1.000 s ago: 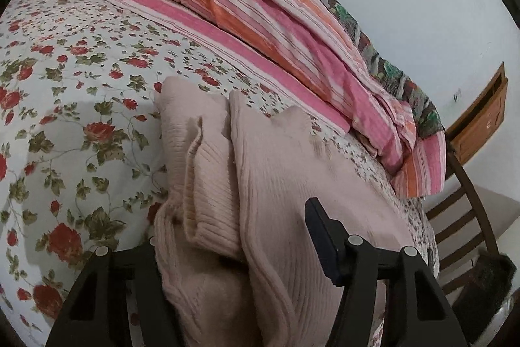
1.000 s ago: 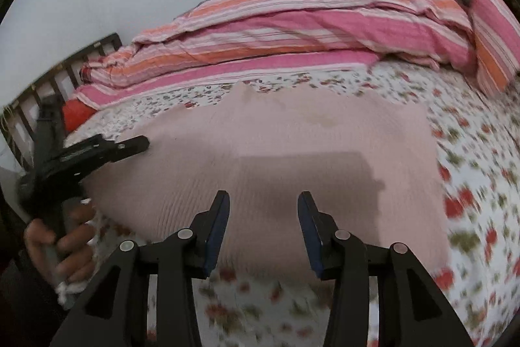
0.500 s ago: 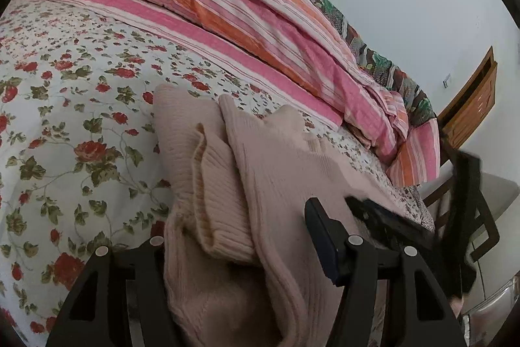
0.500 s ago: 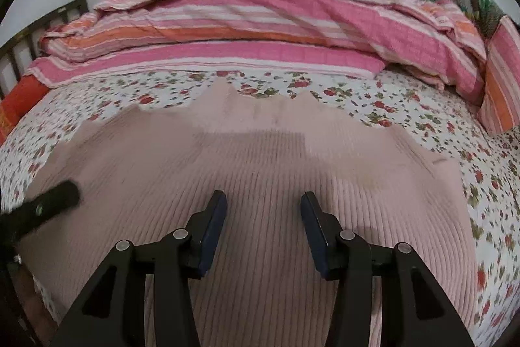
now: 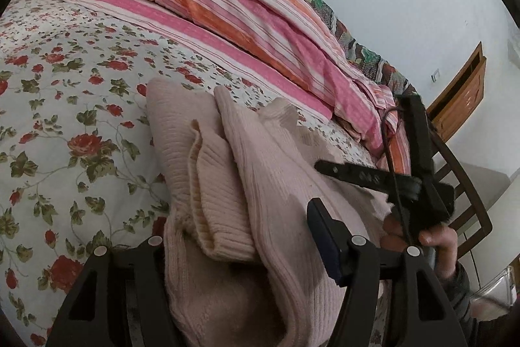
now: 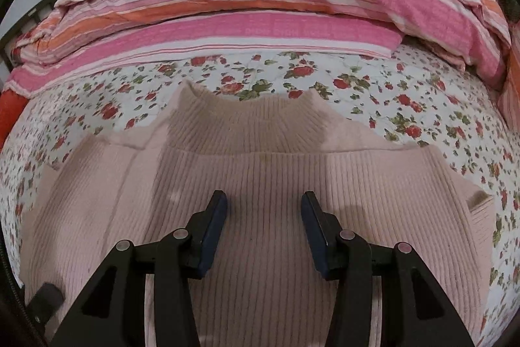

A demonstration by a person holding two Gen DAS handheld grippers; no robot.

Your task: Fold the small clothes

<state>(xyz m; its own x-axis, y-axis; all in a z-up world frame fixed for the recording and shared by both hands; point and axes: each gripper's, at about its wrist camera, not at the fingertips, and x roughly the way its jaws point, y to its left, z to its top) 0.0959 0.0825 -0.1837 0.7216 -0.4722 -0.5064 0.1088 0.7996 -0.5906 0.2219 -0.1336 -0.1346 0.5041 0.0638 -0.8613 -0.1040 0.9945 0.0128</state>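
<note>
A pink ribbed sweater [image 6: 260,171] lies flat on the floral bed sheet [image 6: 422,106], collar [image 6: 247,126] toward the striped quilt. My right gripper [image 6: 264,195] hovers open over the sweater's middle with nothing between its fingers. In the left wrist view one of its fingers [image 5: 351,173] reaches in from the right, and a hand [image 5: 435,243] holds it. My left gripper [image 5: 247,210] is at the sweater's [image 5: 266,168] side edge. A bunched fold with a cuff [image 5: 208,184] fills the gap, hides the left finger and lies against the right pad. Its jaws are opening slightly.
A pink and orange striped quilt [image 6: 260,5] is piled along the far side of the bed [image 5: 65,119]. A dark wooden chair [image 5: 468,184] and a brown wooden cabinet [image 5: 461,100] stand past the bed's right end. A dark rail [image 6: 42,8] shows at far left.
My right gripper has swept across over the sweater toward its collar and tipped further down, coming into the left wrist view. The left gripper has hardly shifted.
</note>
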